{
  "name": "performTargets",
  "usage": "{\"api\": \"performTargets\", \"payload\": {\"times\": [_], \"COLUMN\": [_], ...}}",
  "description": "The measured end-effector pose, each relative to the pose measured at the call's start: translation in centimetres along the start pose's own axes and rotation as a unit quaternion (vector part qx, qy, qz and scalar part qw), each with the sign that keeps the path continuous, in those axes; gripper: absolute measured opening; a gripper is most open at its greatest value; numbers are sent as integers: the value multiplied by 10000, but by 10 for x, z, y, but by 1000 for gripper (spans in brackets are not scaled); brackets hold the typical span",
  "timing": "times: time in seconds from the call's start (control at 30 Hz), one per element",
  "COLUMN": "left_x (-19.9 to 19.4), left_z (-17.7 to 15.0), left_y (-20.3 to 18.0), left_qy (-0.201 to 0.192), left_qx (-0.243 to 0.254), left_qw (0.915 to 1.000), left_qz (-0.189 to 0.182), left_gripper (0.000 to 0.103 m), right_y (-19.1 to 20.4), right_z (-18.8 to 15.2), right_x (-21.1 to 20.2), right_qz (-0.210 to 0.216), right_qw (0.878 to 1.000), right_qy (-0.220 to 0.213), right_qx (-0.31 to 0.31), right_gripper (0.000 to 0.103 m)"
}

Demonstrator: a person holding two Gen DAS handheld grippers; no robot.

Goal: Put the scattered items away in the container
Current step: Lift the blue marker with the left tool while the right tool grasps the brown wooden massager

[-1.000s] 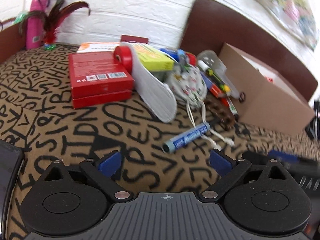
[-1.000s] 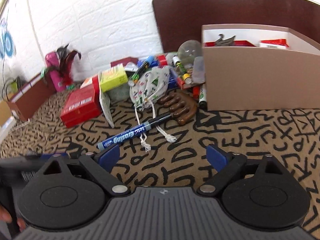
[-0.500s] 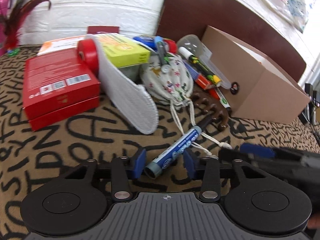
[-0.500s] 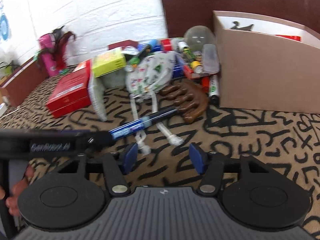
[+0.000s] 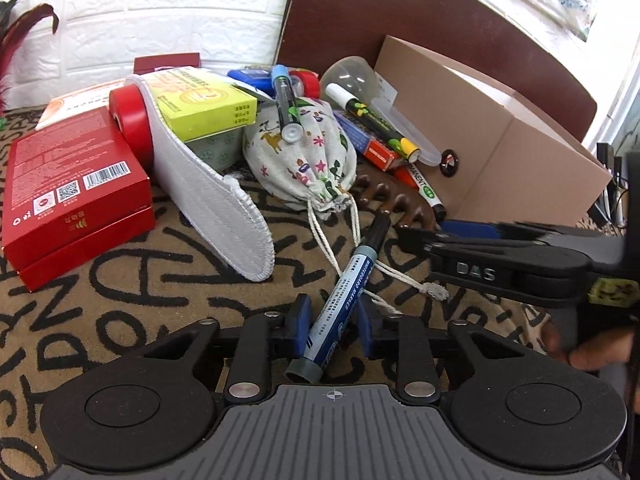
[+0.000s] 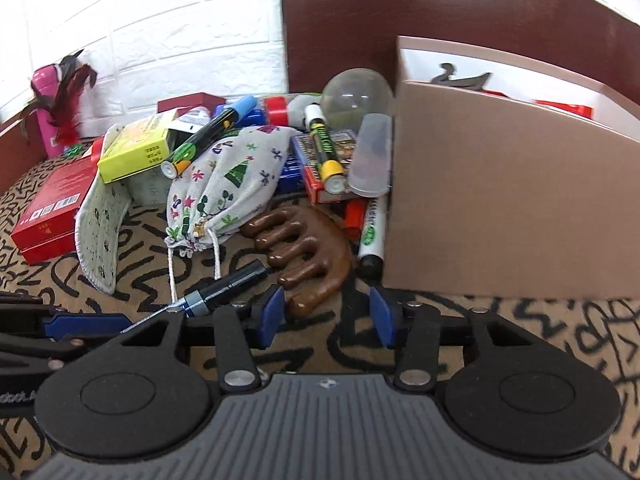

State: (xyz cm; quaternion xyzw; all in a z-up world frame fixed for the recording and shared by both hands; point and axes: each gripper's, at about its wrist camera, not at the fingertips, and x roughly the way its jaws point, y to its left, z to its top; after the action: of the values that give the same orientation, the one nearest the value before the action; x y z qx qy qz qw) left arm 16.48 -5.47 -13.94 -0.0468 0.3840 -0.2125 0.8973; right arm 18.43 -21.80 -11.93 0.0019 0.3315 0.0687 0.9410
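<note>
White brick wall and a dark brown headboard-like panel back the work surface, which is covered by a tan cloth printed with black letters. Toward the left edge of this surface lies a red box, with a roll of red tape and a yellow-green carton just behind it. A white fabric slipper leans on the carton and slopes down toward the near edge. At the centre sits a printed drawstring pouch with a blue-capped pen resting on top; its cords trail forward across the cloth. The left gripper is narrowed around the barrel of the whiteboard marker, both blue pads flanking it closely; whether both pads press on it is not clear, and the marker appears to lie on the cloth, pointing away toward the pouch. To the right of the marker lies a brown wooden massage comb, with the right gripper just in front of it, jaws partly open and empty. Further right, several markers and a clear case are piled against the cardboard container, which stands at the right edge and already holds a few items. The step in hand is judged to be securing the marker. The next move calls for a firm closure, a lift clear of the pouch cords, and a carry rightward over the container wall without striking the right gripper.
</note>
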Motion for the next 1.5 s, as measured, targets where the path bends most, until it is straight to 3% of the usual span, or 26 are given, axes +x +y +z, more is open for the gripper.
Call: {"api": "performTargets", "payload": {"times": [0.03,0.1,0.23,0.6,0.63,0.7,0.8,0.83,0.9,0.97,1.13,1.23,1.3,1.4,1.43,1.5], "left_x": [1,4,3,-37,-41,-48,-53,-53,-52,-50,-38,-33,-31,-29,-28,-29], "left_z": [0,1,1,-35,-39,-46,-51,-51,-48,-47,-45,-44,-42,-41,-40,-40], "left_y": [0,-1,-2,-13,-14,-16,-15,-15,-19,-25,-41,-44,-45,-43,-41,-38], "left_qy": [-10,-20,-7,308,326,330,348,349,366,341,260,218,213,191,188,199], "left_qx": [5,34,-49,-251,-259,-221,-263,-283,-262,-159,119,221,252,280,229,124], "left_qw": [10000,10000,9999,9989,9988,9991,9988,9987,9988,9991,9996,9995,9994,9989,9990,9992], "left_qz": [2,43,92,-262,-269,-166,-210,-226,-216,-183,-43,20,114,316,344,332], "left_gripper": [40,25,14,17,12,12,25,36,43,61,70,67,60,34,17,11], "right_y": [1,3,6,1,0,-1,-1,0,1,0,0,0,-1,-2,-2,3], "right_z": [1,4,7,-30,-35,-44,-55,-57,-57,-54,-46,-45,-44,-47,-49,-52], "right_x": [3,8,11,-50,-58,-73,-88,-92,-96,-98,-93,-85,-80,-72,-70,-69], "right_qz": [42,18,8,179,210,261,318,293,198,102,147,136,182,327,371,324], "right_qw": [10000,9999,9997,9995,9994,9990,9985,9987,9992,9993,9989,9986,9987,9985,9984,9983], "right_qy": [-6,-37,-18,246,269,349,432,414,330,265,200,260,282,352,368,307], "right_qx": [-55,-150,-229,21,66,137,102,39,-141,-227,-406,-442,-396,-256,-216,-366], "right_gripper": [54,54,49,49,49,49,50,50,55,60,66,65,64,64,63,59]}}
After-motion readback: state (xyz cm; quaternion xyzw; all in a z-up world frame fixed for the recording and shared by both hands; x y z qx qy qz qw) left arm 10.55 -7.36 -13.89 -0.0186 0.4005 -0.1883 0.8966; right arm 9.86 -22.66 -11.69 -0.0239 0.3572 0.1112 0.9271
